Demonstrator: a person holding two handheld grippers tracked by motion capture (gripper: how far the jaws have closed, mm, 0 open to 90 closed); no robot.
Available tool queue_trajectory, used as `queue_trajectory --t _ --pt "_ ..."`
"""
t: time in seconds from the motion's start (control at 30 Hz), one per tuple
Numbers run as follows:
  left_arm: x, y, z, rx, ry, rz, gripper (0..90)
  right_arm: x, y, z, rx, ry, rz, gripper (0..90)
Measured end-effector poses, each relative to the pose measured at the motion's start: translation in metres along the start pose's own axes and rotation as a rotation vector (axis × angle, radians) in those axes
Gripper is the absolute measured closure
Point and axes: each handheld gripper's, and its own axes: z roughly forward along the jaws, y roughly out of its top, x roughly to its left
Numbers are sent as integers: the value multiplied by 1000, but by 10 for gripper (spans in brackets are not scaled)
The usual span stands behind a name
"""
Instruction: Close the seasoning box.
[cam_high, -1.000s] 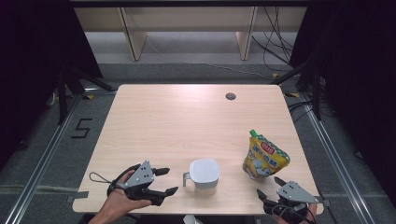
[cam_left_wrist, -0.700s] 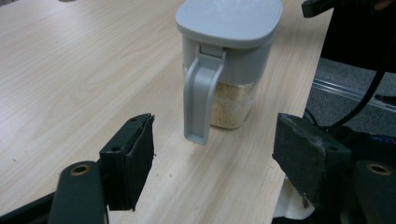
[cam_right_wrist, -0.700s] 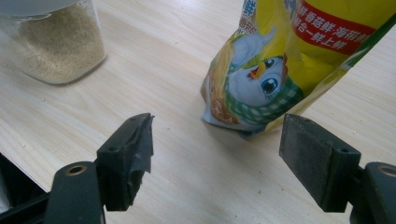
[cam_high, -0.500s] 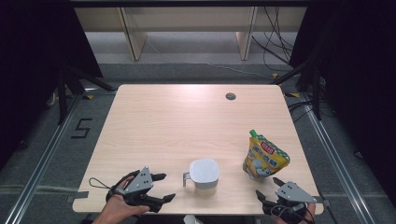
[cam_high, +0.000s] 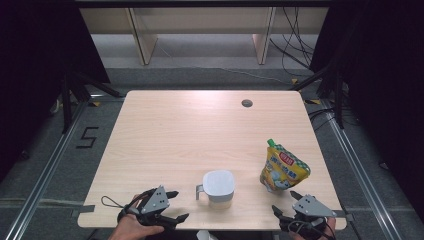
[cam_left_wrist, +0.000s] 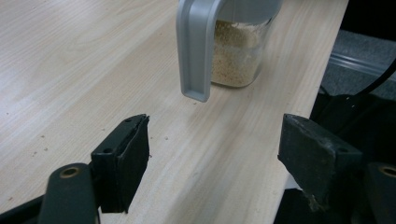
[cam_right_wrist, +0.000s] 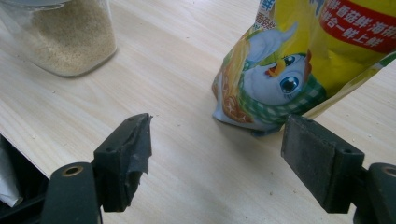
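A clear jar (cam_high: 218, 187) with a grey lid and handle stands near the table's front edge; it holds beige grains (cam_left_wrist: 233, 51). Its handle (cam_left_wrist: 196, 51) points at my left gripper (cam_high: 177, 205) (cam_left_wrist: 215, 140), which sits low to the jar's left. That gripper is open, its jaws have just been opening, and nothing is between them. A yellow printed pouch (cam_high: 282, 167) (cam_right_wrist: 299, 60) stands upright to the jar's right. My right gripper (cam_high: 283, 200) (cam_right_wrist: 217, 140) rests open just in front of the pouch, apart from it. The jar (cam_right_wrist: 70, 42) appears at that view's upper left.
The wooden table (cam_high: 190, 135) has a small round cable hole (cam_high: 246, 103) at the back right. Both grippers sit at its front edge (cam_left_wrist: 280, 154), with dark floor beyond. Fine crumbs dot the wood near the jar.
My left gripper has sunk and drawn slightly toward the table's front edge, with its jaws a little wider. The right gripper, jar and pouch have not moved.
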Motion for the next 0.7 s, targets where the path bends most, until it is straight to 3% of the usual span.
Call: queue_trajectory --t 0.1,0.13,0.17,0.23,0.53,0.63,0.7 --pt "1 0 0 3 -1 4 242 0 0 0 1 2 2 254" --pt "0 0 0 0 1 -13 242 0 0 0 1 2 0 253" --pt "1 -1 1 -23 -1 -17 242 0 0 0 2 3 3 253" --pt "2 1 -1 6 3 -4 242 0 0 0 3 6 3 253" --pt "2 1 -1 -10 -1 -17 241 0 -1 1 6 4 -5 253" --pt "2 1 -1 -10 -1 -16 241 1 -1 1 18 18 17 253" --pt "2 1 -1 -11 0 -16 242 0 -1 1 10 11 2 253"
